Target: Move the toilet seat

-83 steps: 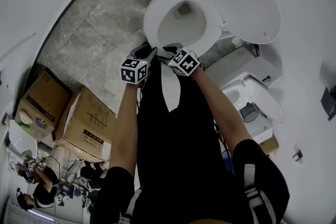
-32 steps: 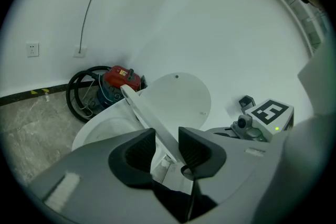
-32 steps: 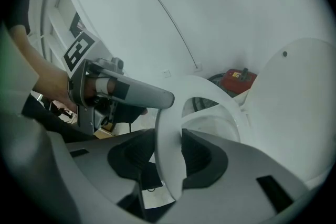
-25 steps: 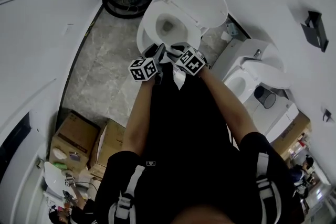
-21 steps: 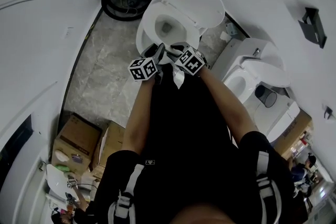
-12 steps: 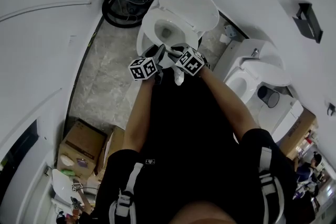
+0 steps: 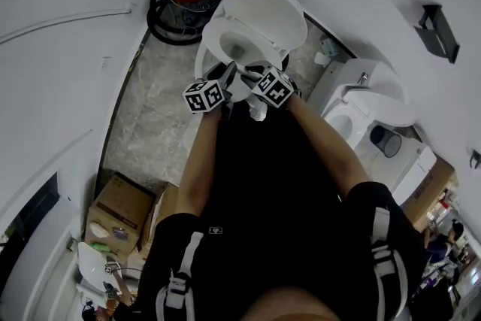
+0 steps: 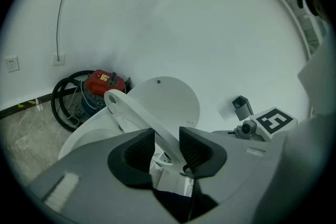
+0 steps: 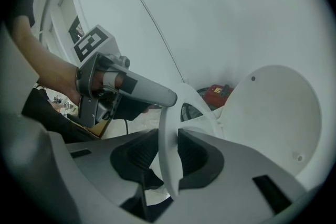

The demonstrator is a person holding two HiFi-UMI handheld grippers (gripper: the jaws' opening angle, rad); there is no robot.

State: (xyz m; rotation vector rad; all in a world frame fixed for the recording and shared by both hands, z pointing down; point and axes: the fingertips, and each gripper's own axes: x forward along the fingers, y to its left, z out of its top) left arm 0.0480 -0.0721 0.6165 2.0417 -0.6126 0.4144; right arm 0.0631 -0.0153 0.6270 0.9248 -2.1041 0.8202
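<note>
Both grippers grasp the front rim of the white oval plastic toilet seat ring (image 8: 131,110): left gripper (image 8: 167,145) clamped on it, right gripper (image 9: 169,152) likewise, its jaws having just been closing. Ring sits tilted above the white ceramic bowl (image 8: 86,136), long axis running away toward the upright white lid (image 8: 168,99)

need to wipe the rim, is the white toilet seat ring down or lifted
lifted partway: the white plastic seat ring slants up off the white bowl, clamped in the left gripper, short of the upright lid
</note>
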